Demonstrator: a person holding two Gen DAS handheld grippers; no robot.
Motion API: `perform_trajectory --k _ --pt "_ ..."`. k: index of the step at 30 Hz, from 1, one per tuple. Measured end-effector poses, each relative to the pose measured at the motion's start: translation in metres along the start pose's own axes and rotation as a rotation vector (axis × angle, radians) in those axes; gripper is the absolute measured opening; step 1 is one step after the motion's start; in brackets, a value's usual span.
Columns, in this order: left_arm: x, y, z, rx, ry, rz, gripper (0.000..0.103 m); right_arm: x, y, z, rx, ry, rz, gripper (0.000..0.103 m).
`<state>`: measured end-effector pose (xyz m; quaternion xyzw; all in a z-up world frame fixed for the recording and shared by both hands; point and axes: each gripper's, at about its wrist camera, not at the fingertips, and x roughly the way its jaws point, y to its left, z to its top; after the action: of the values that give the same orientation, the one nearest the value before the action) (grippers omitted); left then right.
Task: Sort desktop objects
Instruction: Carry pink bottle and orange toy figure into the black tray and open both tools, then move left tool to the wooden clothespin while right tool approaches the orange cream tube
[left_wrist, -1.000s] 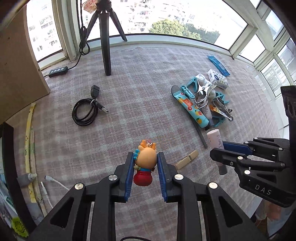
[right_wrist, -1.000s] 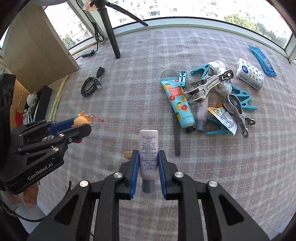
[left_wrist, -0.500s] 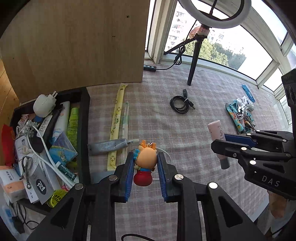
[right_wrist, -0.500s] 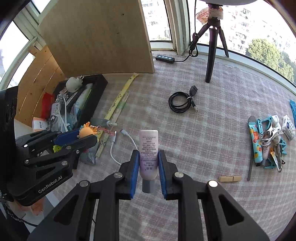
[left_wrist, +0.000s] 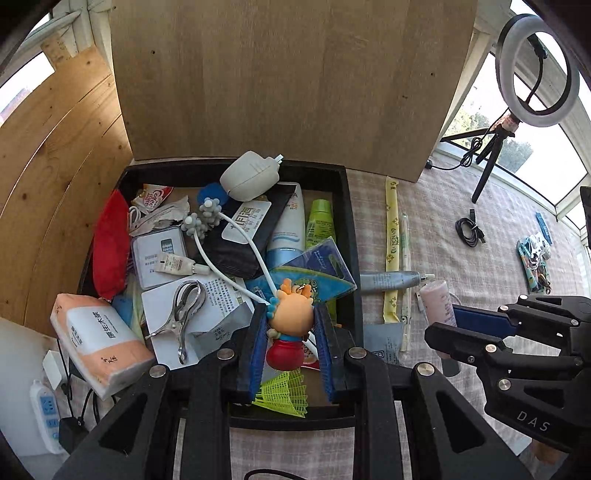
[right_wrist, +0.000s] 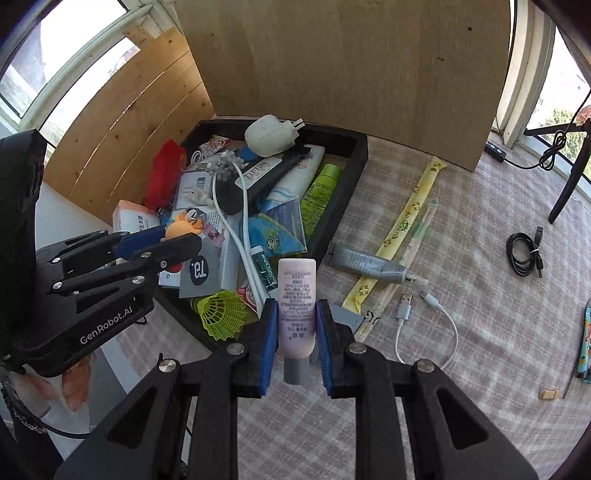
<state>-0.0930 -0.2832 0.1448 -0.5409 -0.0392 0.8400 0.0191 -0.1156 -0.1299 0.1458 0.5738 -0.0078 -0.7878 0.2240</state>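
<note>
My left gripper (left_wrist: 290, 325) is shut on a small orange toy figure (left_wrist: 291, 321) with a red base and holds it above the near right part of a black tray (left_wrist: 347, 206) full of items. The figure also shows in the right wrist view (right_wrist: 183, 227). My right gripper (right_wrist: 295, 325) is shut on a pale pink tube (right_wrist: 296, 306), cap toward me, held above the checked cloth just right of the tray's near corner (right_wrist: 360, 147). The tube also shows in the left wrist view (left_wrist: 437, 302).
A brown board (left_wrist: 288, 81) stands behind the tray. On the cloth right of it lie a grey tube (right_wrist: 365, 264), yellow sleeves (right_wrist: 402, 229), a white USB cable (right_wrist: 439, 325) and a black coiled cable (right_wrist: 524, 253). Far right lies a pile of clips and tubes (left_wrist: 535, 258).
Both grippers have swung left from the pile of clips to the black tray, each still holding its object. The left gripper now hangs over the tray.
</note>
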Motion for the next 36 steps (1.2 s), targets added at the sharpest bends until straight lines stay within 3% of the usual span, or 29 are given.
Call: perform_trajectory --k 7,11,16,26,36 --pt "0.006 0.024 0.014 -0.013 -0.014 0.008 0.023 0.018 0.040 0.018 -0.024 0.011 0.003 0.020" --pt "0.007 0.036 0.022 -0.050 -0.019 0.010 0.040 0.022 0.048 0.028 -0.016 0.002 -0.020 0.029" --pt "0.008 0.039 0.023 -0.029 -0.022 0.009 0.039 0.020 0.043 0.031 -0.004 -0.002 -0.030 0.030" --pt "0.013 0.017 0.021 -0.005 -0.014 -0.016 0.039 0.010 0.000 0.016 0.043 0.004 -0.066 0.030" --pt "0.016 -0.056 0.019 0.075 -0.004 -0.076 0.039 -0.026 -0.084 -0.024 0.143 -0.024 -0.133 0.030"
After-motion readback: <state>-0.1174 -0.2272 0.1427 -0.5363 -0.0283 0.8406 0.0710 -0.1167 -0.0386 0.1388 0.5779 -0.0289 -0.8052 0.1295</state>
